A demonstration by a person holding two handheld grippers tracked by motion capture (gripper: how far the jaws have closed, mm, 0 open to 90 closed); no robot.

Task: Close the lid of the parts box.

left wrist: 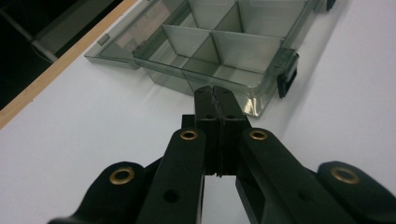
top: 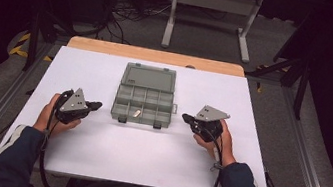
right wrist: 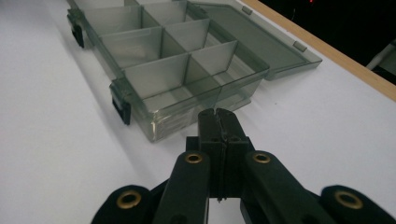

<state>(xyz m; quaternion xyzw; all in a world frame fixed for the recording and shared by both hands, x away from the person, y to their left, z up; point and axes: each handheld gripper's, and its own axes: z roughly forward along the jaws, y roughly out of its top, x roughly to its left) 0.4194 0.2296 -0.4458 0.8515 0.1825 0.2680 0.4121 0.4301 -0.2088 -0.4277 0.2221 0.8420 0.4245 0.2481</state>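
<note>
A clear grey compartment box (top: pixel 145 99) lies open in the middle of the white table (top: pixel 96 143), its lid folded back toward the far edge. A small pale item (top: pixel 136 113) rests in one of its front compartments. My left gripper (top: pixel 97 105) is held left of the box, jaws shut and empty, pointing at the box's left side (left wrist: pixel 243 70). My right gripper (top: pixel 185 118) is held right of the box, jaws also shut with nothing between them, pointing at its right side (right wrist: pixel 187 93). In each gripper view the black jaws meet just short of the box wall: left gripper (left wrist: pixel 216 91), right gripper (right wrist: pixel 218 114).
Black latches (left wrist: pixel 286 79) stick out from the box's front edge. The table's wooden far edge (top: pixel 155 55) runs behind the lid. A white stand (top: pixel 213 10) and cables lie on the floor beyond. Dark metal rails flank the table.
</note>
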